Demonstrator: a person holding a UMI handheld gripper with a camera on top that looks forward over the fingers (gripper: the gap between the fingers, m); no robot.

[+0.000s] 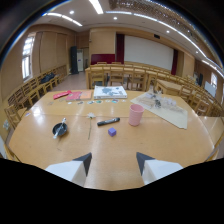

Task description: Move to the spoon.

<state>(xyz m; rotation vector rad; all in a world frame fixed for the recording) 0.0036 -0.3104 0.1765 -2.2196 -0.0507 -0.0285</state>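
- The tongs [114, 159], two white fingers with dark tips, stand apart with bare wood showing between them; they grip nothing.
- They hang above the near part of the wide, light wooden bench [165, 140].
- The thin, pale spoon [90, 127] lies on the bench well beyond the tongs, between the small dark round dish [60, 129] and the black marker pen [108, 121]; its shape is hard to make out.
- A small purple cube [112, 131] sits just beside the marker, nearer the tongs.
- A pink plastic cup [135, 114] stands upright beyond the marker.
- Farther off lie a white printed booklet [109, 91], red papers [67, 94] and a pale cloth sheet [165, 106].
- Wooden chairs [35, 87] ring the bench.
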